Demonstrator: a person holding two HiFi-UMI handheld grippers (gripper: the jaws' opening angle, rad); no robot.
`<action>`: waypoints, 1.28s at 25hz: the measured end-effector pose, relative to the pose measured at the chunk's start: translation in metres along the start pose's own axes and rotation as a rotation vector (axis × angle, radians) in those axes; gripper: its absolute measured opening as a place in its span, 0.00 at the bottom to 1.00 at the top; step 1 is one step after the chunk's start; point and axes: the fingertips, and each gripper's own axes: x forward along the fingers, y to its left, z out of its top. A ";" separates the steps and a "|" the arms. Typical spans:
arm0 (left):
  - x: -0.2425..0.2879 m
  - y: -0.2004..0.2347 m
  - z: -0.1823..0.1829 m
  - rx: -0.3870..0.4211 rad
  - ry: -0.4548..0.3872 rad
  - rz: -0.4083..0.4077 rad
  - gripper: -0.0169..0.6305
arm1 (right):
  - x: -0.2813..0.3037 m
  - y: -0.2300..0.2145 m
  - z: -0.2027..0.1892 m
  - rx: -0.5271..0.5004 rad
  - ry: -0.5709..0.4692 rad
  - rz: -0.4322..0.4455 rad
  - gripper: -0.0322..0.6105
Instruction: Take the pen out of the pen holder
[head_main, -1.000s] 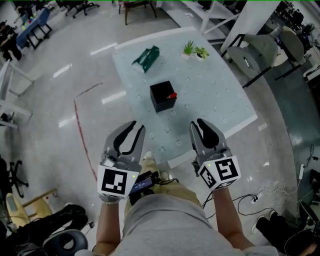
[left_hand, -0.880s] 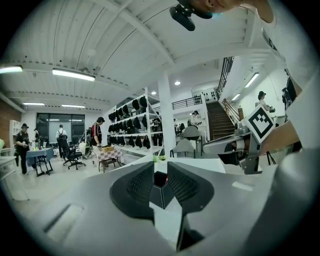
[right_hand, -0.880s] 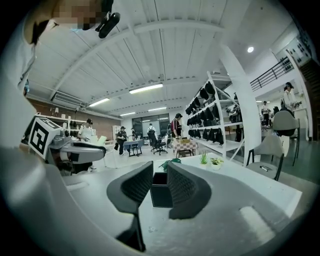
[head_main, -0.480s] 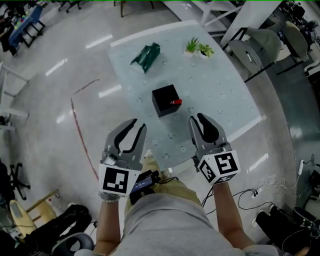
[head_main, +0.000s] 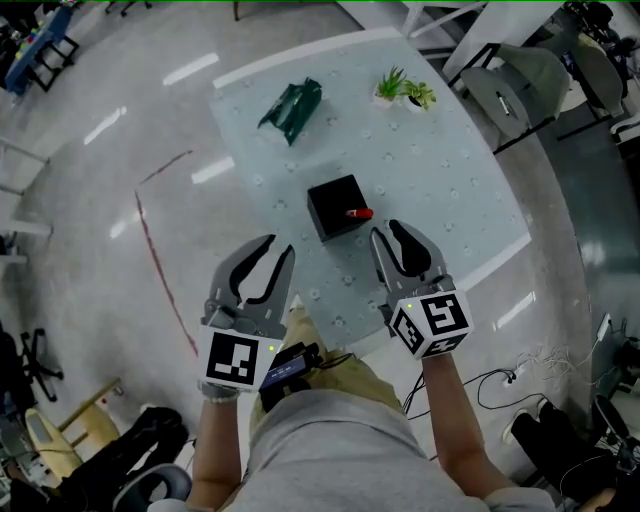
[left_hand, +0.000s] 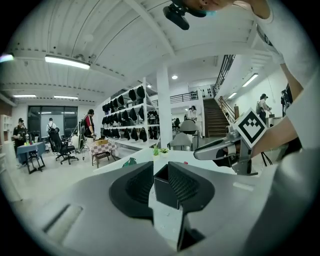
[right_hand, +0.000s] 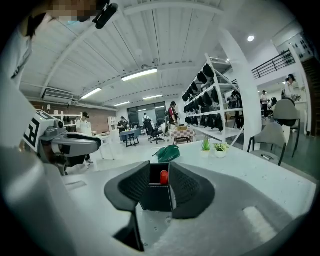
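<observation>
Red-capped pen (head_main: 359, 213) sits in black pen holder (head_main: 336, 206), mid table (head_main: 440, 170). Left hand-held gripper (head_main: 277, 247) open, empty. Right hand-held gripper (head_main: 385, 229): jaws just been opening, nothing btwn them, holder just ahead.

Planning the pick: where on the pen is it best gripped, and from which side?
Grip the pen by its red top, the only part showing above the black holder. Best come from above, jaws astride it: the holder's walls shut off the shaft from every side.
</observation>
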 end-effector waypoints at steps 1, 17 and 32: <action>0.002 0.002 -0.002 -0.002 0.003 -0.003 0.17 | 0.004 -0.001 -0.003 0.002 0.007 -0.002 0.25; 0.016 0.025 -0.024 -0.045 0.035 -0.017 0.17 | 0.054 -0.005 -0.032 0.017 0.087 -0.028 0.25; 0.021 0.024 -0.021 -0.043 0.031 -0.029 0.17 | 0.053 -0.007 -0.021 -0.016 0.066 -0.031 0.15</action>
